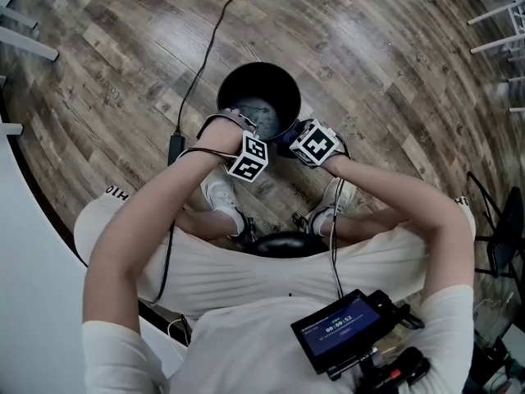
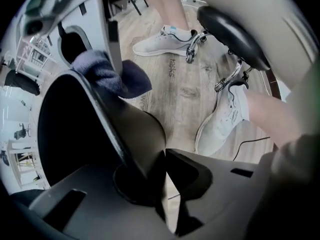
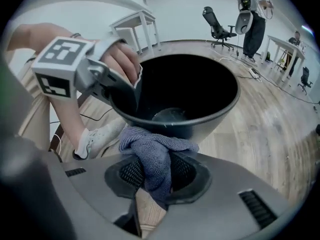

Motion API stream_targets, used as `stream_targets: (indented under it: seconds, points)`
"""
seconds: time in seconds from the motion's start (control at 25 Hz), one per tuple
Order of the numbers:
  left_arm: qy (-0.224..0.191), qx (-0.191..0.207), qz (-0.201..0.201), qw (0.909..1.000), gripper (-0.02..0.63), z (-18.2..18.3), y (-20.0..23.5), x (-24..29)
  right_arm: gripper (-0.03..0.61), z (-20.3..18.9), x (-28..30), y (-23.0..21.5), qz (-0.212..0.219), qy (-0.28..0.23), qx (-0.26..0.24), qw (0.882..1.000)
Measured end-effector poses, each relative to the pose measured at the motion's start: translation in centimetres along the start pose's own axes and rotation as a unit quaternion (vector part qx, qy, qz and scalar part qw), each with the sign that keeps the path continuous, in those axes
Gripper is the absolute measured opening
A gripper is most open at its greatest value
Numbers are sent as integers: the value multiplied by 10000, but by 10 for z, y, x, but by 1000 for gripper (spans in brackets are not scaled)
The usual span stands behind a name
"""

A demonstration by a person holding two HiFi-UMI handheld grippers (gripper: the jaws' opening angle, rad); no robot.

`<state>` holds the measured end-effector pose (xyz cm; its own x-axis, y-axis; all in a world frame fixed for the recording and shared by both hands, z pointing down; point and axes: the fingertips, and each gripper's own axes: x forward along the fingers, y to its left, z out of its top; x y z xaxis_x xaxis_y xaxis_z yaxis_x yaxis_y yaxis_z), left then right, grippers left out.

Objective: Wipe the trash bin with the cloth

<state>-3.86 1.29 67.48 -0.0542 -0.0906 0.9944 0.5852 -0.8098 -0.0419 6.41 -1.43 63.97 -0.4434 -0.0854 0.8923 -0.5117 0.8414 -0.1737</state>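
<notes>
Right gripper view: the right gripper [image 3: 150, 184] has its jaws clamped on a crumpled grey-blue cloth [image 3: 155, 154]. The cloth's bunched top lies against the outer wall of the bin [image 3: 205, 116], just under the rim at the bin's 6 o'clock. At its 9 o'clock the left gripper [image 3: 134, 95] pinches the rim, with one jaw inside and one outside.

The bin is black, round and glossy, and it tapers downward; its bottom shows pale smears. It stands upright on the floor [image 3: 265, 134], just ahead of the person's white sneakers [image 3: 97, 136].

The floor is grey-brown wood-look planks. In the head view a black cable [image 1: 205, 48] runs off toward 12 o'clock. Farther back stand white tables [image 3: 135, 21] at 11 o'clock and office chairs [image 3: 217, 26] at 1 o'clock.
</notes>
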Motion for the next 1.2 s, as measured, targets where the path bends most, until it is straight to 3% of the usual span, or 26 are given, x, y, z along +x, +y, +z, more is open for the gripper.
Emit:
stream_targets:
  seconds: [0.24, 0.56, 0.84, 1.0, 1.08, 1.2]
  points:
    - [-125, -328, -60, 9994, 64, 10, 1, 0, 104, -29, 62, -24, -119, 182, -278, 9994]
    - [-269, -767, -104, 9966, 64, 23, 8, -1, 104, -76, 158, -44, -367, 208, 61, 9991]
    - [-459, -939, -241, 9942, 66, 32, 9, -1, 104, -71, 140, -48, -85, 485, -51, 9988]
    - [-215, -691, -165, 9972, 92, 23, 6, -2, 104, -55, 100, -34, 73, 365, 157, 9992]
    - [-22, -529, -150, 9985, 148, 13, 4, -2, 104, -41, 73, -23, 165, 270, 5, 9995]
    - [55, -577, -196, 9981, 158, 2, 3, -5, 104, -21, 31, -11, 129, 79, -189, 9997]
